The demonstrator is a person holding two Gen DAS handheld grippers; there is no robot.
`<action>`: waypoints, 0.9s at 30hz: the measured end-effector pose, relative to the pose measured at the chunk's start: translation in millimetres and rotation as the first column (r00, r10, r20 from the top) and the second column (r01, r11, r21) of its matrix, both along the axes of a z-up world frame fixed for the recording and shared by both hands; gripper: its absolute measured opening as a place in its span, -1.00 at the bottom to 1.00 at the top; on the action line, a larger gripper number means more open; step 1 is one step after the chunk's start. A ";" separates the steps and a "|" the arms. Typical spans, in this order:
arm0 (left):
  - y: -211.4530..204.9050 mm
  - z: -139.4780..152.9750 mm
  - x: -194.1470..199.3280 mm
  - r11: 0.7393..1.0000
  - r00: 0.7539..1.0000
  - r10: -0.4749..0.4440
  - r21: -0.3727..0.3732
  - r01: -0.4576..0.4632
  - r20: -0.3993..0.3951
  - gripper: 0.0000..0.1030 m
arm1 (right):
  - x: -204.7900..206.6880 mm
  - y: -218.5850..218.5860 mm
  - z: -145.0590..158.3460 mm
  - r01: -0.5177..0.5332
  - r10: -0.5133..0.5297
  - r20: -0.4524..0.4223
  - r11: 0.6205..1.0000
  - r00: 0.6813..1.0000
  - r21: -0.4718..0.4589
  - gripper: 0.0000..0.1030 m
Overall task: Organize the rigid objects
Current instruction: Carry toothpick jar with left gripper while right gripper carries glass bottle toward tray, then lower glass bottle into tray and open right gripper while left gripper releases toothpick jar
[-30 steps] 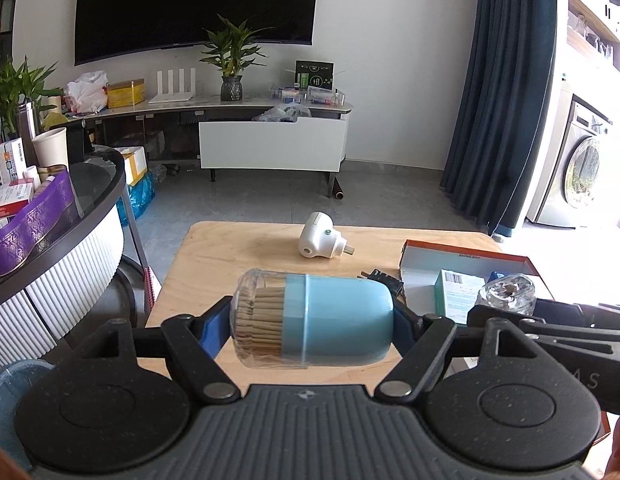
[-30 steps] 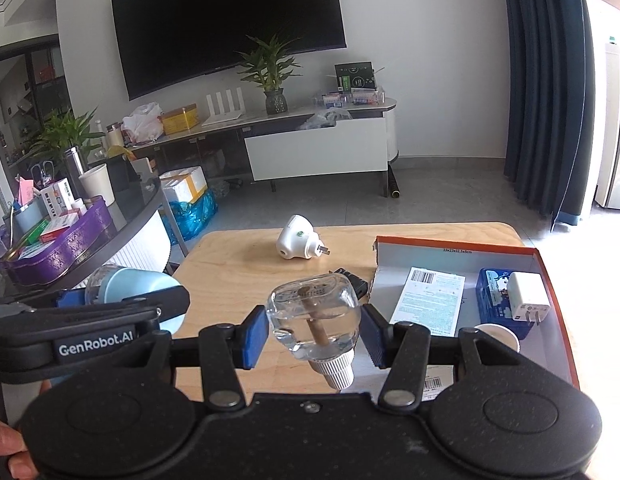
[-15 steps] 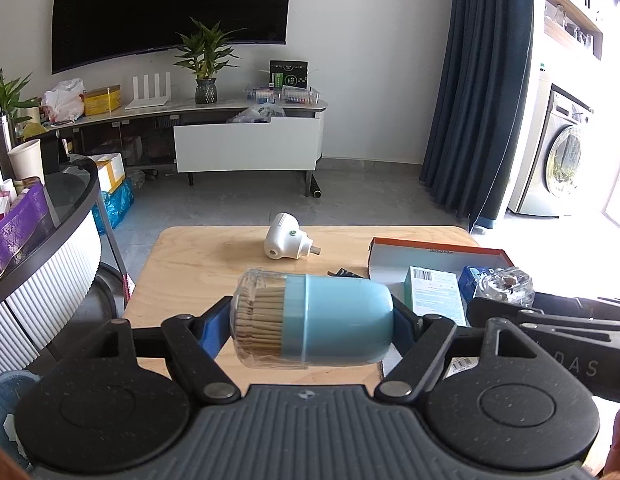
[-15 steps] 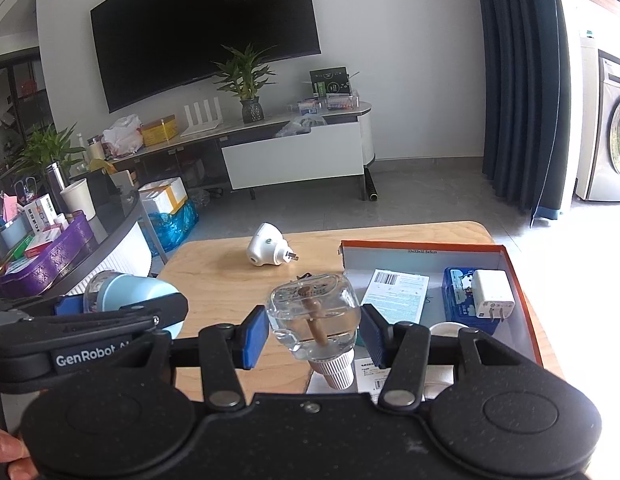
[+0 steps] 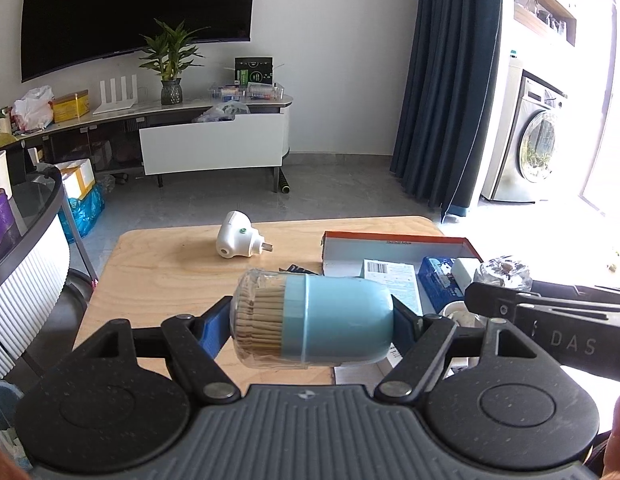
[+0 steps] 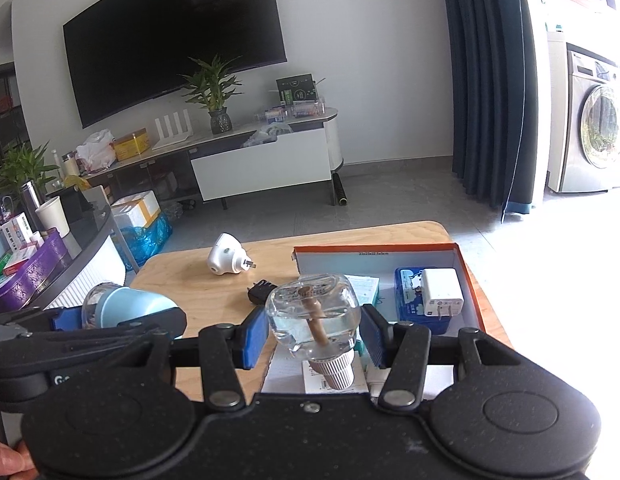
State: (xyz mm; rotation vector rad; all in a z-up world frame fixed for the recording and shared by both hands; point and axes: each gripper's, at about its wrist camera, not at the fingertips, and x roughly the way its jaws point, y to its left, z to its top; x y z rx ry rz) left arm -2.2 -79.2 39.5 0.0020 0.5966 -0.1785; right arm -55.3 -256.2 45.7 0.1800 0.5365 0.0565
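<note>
My left gripper (image 5: 312, 322) is shut on a blue toothpick jar (image 5: 330, 322) lying sideways, held above the wooden table (image 5: 158, 272). My right gripper (image 6: 314, 338) is shut on a clear liquid refill bottle (image 6: 314, 314), cap down, held over the near left corner of the orange-rimmed box (image 6: 466, 276). The bottle also shows in the left wrist view (image 5: 502, 274). The jar also shows in the right wrist view (image 6: 126, 306). A white plug-in heater (image 5: 236, 240) lies on the table beyond both grippers.
The box (image 5: 394, 238) holds a blue tin (image 6: 410, 292), a white charger (image 6: 442, 292), a paper carton (image 5: 390, 276) and a small white cup. A small black item (image 6: 260, 290) lies beside the box. A round side table (image 6: 50, 268) with clutter stands left.
Both grippers have moved right and a little forward with their loads; the table and box have shifted left in both views. Both grips are unchanged.
</note>
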 end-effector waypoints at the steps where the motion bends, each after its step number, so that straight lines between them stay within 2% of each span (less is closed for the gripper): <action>1: -2.3 -0.1 0.7 1.000 1.000 -0.006 -0.001 0.006 -0.002 0.54 | -0.8 -4.0 -0.4 0.007 -0.007 -0.001 1.000 1.000 0.001 0.18; 27: -42.0 -8.4 8.8 0.994 0.994 -0.111 0.014 0.111 -0.019 0.54 | -3.3 -46.8 -5.4 0.110 -0.109 -0.010 0.994 0.994 0.016 0.18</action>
